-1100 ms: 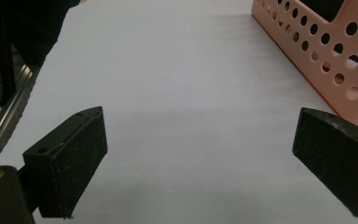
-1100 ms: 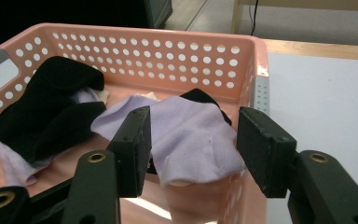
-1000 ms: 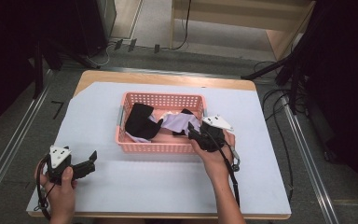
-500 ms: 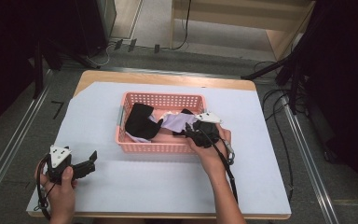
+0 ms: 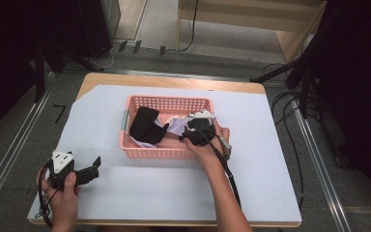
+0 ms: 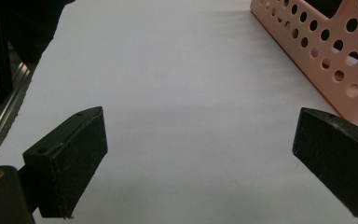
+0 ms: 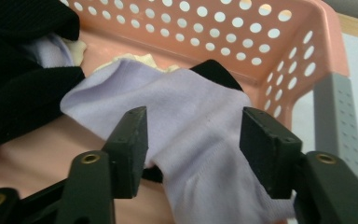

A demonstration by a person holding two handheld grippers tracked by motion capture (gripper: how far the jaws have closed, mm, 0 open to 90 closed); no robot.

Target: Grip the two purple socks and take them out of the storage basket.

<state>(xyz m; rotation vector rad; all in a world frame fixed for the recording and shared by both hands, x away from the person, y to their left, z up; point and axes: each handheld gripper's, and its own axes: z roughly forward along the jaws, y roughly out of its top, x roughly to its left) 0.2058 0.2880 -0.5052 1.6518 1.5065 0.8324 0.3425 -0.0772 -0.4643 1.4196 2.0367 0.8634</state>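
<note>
Over the white sheet: one pink basket (image 5: 168,152) sits mid-table, perforated walls, grey handle on each short end.
Basket contents: one lilac sock (image 7: 200,121), black cloth (one large piece (image 5: 146,126), plus a small black bit under the lilac sock), a cream scrap (image 7: 135,59) near the back wall. Exact count of black pieces: can't tell, they overlap.
Lilac sock: lies inside the basket, right half, draped toward the near wall, partly over the black bit.
Right gripper (image 7: 193,133): down inside the basket at its right end, one jaw on either side of the lilac sock. Jaws have just been opening; sock is between them, pads stand off from it or barely brush it, no pinch visible.
Right gripper, high view (image 5: 193,133): hand over the basket's near-right corner, cable trailing back along the forearm.
Left gripper (image 5: 89,170): held just above the sheet at the near-left of the table, well apart from the basket.
Left jaws: wide apart, nothing between them, bare sheet beneath; basket corner (image 6: 335,60) at the upper right of its view.
Grippers: two, one per hand.
Table (image 5: 174,79): one, wooden edge showing past the sheet at the far side.
</note>
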